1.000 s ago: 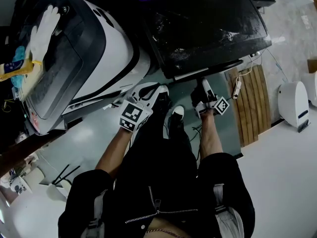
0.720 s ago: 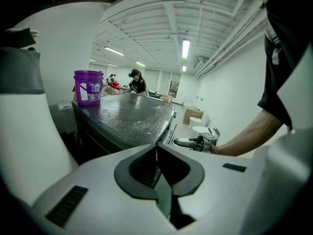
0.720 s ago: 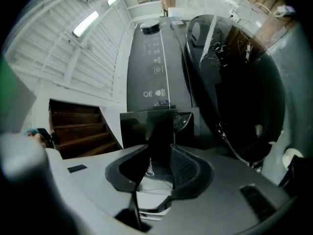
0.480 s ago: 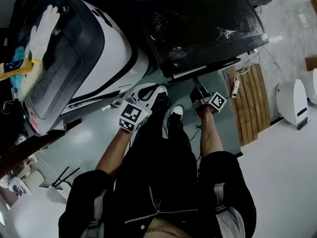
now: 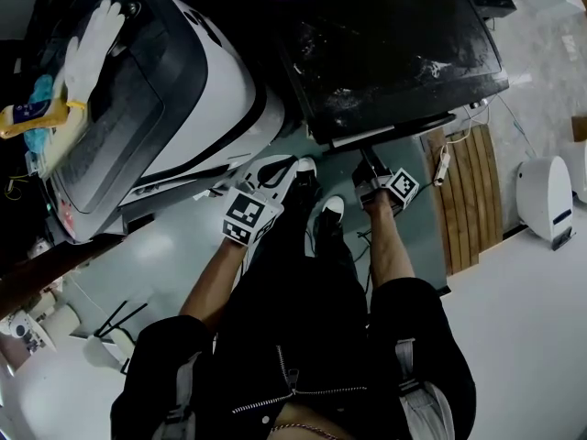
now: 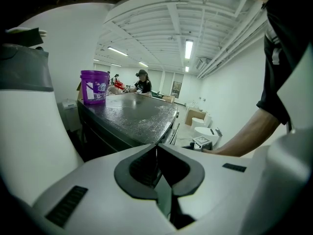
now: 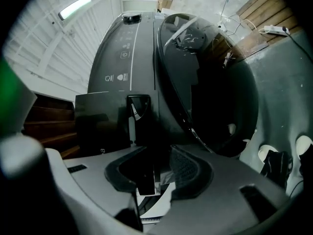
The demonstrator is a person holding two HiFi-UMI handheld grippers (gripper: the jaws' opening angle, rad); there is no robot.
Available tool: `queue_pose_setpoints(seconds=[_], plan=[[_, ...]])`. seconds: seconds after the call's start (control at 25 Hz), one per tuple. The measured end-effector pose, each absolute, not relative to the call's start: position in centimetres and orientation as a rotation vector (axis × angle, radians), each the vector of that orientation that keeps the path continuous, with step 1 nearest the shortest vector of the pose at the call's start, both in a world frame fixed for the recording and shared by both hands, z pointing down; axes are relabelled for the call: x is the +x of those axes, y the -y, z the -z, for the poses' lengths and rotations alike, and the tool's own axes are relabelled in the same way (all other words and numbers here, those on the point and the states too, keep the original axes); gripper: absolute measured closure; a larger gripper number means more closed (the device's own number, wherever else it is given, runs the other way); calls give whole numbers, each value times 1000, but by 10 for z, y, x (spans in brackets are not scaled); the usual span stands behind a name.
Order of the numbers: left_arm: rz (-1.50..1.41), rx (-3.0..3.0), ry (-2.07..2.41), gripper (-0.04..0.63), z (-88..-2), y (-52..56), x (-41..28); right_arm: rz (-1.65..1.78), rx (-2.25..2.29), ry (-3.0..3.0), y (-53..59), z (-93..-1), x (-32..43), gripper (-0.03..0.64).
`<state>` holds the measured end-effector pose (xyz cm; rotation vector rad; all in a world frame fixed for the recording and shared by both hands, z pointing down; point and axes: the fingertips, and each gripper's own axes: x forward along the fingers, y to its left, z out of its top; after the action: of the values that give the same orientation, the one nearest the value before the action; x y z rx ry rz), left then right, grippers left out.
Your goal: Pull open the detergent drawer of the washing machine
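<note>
The black washing machine [image 5: 385, 44] fills the top of the head view. Its detergent drawer [image 7: 102, 124] is the dark panel beside the control strip [image 7: 122, 48], with a handle recess [image 7: 138, 106]. My right gripper [image 7: 159, 155] sits at that handle. Its jaws are closing, and a dark lip of the drawer front lies between them with a gap still showing. In the head view the right gripper [image 5: 371, 168] is pressed up to the machine's front edge. My left gripper [image 5: 275, 177] hangs in front of the machine, and in its own view it [image 6: 157, 148] is shut with nothing in it.
A white machine [image 5: 183, 90] stands to the left with a white glove [image 5: 87, 49] and a yellow bottle [image 5: 32, 113] on it. A purple bucket [image 6: 94, 87] sits on the washer top. The round door [image 7: 210, 92] is beside the drawer. A wooden slat board [image 5: 468, 191] lies on the floor at right.
My right gripper has dropped a little and turned in toward the machine's front. The left gripper has stayed where it was.
</note>
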<state>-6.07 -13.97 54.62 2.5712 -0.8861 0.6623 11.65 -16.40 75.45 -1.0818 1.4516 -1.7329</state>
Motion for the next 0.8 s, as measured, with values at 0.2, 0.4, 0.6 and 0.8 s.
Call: queue_pose_setpoints(seconds=[0.2, 0.4, 0.6, 0.8], plan=[[-656, 2563, 897, 574, -546, 140, -67, 1695, -1046, -1412, 165, -748, 115, 551], [-652, 2566, 895, 574, -546, 137, -68, 1682, -1075, -1396, 153, -751, 120, 592], [-657, 2572, 881, 572, -546, 131, -66, 1725, -1114, -1442, 152, -755, 121, 612], [-666, 2552, 898, 574, -548, 127, -74, 1691, -978, -1437, 152, -748, 118, 493]])
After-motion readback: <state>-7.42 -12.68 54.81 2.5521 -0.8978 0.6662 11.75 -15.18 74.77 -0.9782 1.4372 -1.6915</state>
